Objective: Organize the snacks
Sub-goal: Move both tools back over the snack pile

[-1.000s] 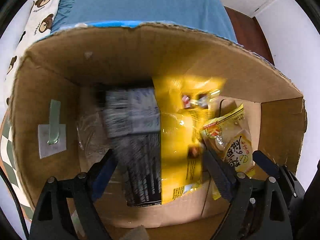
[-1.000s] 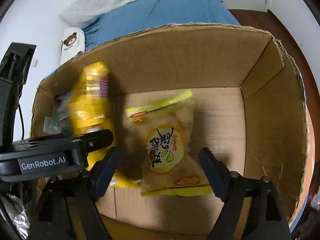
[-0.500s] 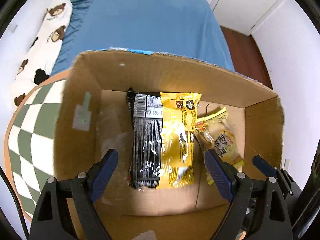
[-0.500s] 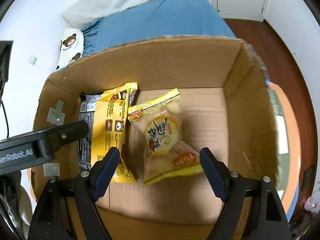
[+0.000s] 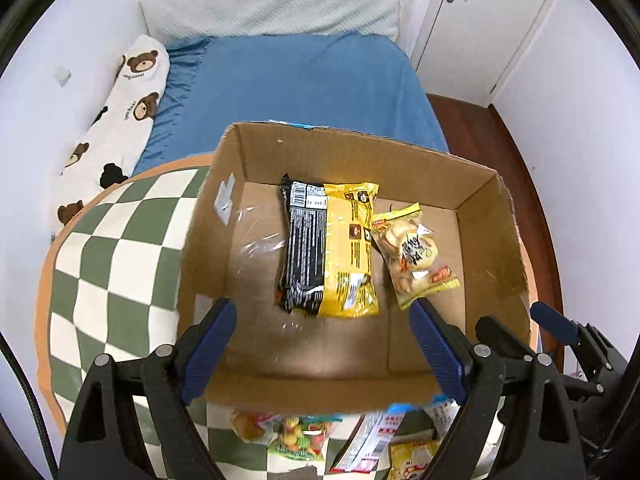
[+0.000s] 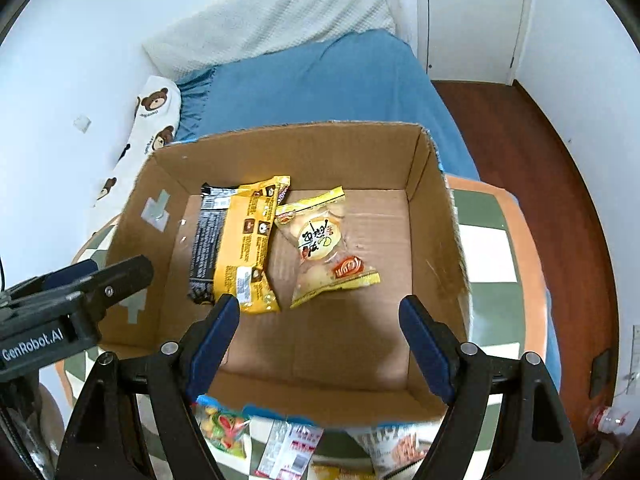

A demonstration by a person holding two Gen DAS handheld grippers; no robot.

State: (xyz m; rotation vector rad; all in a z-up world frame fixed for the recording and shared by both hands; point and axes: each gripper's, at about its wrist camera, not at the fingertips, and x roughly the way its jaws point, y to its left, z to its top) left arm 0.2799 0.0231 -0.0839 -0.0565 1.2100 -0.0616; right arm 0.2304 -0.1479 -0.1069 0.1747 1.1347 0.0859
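The left gripper [image 5: 322, 338] stands spread wide with nothing between its blue pads, pointing down into an open cardboard box [image 5: 344, 148]. The right gripper [image 6: 320, 332] is likewise spread and empty, aimed into the same box just beside the left one.

Ahead of both tools, 3 snack packs lie flat on the box floor: a black packet [image 5: 302, 244] farthest left, a yellow packet [image 5: 350, 248] overlapping its right edge, and a clear bun bag [image 5: 414, 254] with yellow trim touching the yellow packet's right side.

Below the fingers, outside the box's near wall, more snack packets [image 6: 224, 426] lie on a green-and-white checkered table [image 5: 104, 256]. A blue bed [image 5: 296, 84] lies beyond the box.
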